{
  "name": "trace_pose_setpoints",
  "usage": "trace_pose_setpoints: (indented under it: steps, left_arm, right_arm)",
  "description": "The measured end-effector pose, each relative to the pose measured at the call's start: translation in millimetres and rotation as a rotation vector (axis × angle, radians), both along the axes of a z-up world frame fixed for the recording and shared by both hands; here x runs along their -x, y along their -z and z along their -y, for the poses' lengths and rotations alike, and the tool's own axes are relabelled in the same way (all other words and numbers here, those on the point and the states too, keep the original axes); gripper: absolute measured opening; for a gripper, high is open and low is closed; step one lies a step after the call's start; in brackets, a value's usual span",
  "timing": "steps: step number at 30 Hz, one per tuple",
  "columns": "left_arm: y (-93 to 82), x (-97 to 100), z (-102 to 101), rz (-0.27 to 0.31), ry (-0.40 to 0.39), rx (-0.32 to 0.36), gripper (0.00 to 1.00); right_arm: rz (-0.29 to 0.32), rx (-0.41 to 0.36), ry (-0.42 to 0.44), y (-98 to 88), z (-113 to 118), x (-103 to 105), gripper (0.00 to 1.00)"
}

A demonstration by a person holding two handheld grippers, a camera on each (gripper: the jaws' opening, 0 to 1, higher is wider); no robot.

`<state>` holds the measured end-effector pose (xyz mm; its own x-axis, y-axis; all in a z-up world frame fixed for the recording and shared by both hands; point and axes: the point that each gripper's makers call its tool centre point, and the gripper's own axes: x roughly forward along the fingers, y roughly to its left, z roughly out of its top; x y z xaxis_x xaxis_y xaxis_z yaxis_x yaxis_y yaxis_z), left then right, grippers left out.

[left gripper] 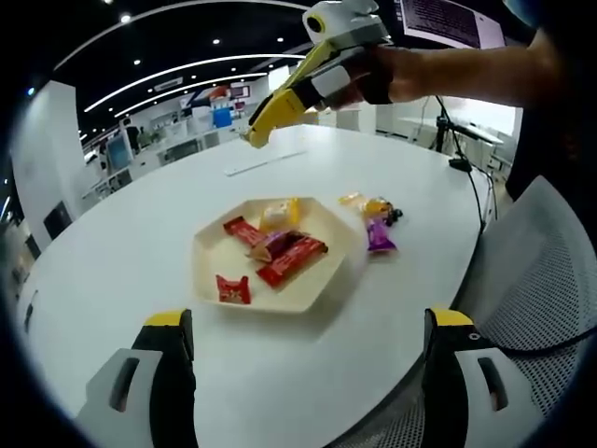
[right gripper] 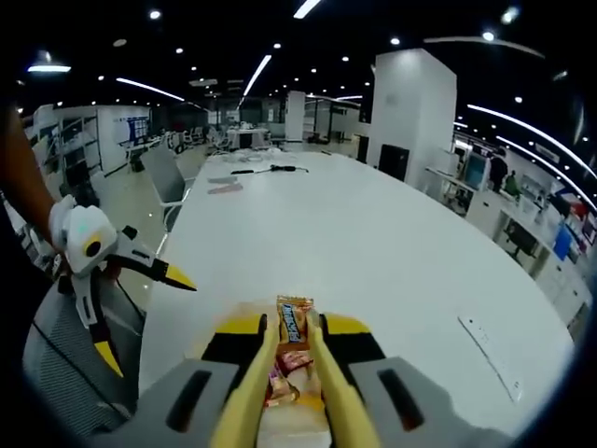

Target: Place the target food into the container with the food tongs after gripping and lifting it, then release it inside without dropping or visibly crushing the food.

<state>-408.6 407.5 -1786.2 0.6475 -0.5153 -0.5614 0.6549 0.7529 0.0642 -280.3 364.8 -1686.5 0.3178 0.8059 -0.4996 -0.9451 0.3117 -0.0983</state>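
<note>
The right gripper (right gripper: 295, 347) clamps yellow food tongs (right gripper: 280, 397), pinching an orange candy bar (right gripper: 295, 323) lengthwise, pointing forward above the tray (left gripper: 210, 252). The left gripper (left gripper: 308, 373) hangs wide apart.

I am working in a large open-plan office or lab hall. A long white table (right gripper: 392, 252) runs away from me, with mesh office chairs (left gripper: 546, 271) near it. Far off I see rows of desks with monitors (right gripper: 478, 170), white square columns (right gripper: 415, 103), and strip lights on a dark ceiling (right gripper: 252, 75).
</note>
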Motion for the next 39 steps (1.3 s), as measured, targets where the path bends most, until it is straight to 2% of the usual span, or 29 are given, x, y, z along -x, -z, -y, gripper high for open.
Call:
trace_pose_setpoints:
  steps: [9, 14, 20, 26, 33, 39]
  left_arm:
    - [-1.0, -0.7, -0.5, 0.003, -0.006, 0.006, 0.99]
    - [-0.8, -0.4, 0.0, 0.002, -0.004, 0.005, 0.99]
    - [-0.2, -0.2, 0.1, 0.000, -0.002, 0.005, 0.99]
    - [-1.3, -1.2, -0.7, 0.004, -0.005, 0.009, 0.99]
    - [-3.4, -1.5, -0.8, 0.011, -0.010, 0.018, 0.99]
    - [-3.6, -1.8, -1.1, 0.011, -0.012, 0.019, 0.99]
  right_arm:
    - [0.004, 0.004, -0.055, 5.9, -18.1, 18.3, 0.24]
    - [0.005, 0.008, -0.062, 10.1, -15.4, 20.2, 0.25]
    - [0.007, -0.004, -0.043, 4.9, -5.8, 16.7, 0.26]
    - [0.040, -0.027, -0.045, -7.2, 9.9, 20.4, 0.26]
    - [0.063, -0.043, -0.011, -18.8, 39.9, 18.2, 0.27]
    - [0.064, -0.046, 0.048, -13.7, 74.0, 19.1, 0.27]
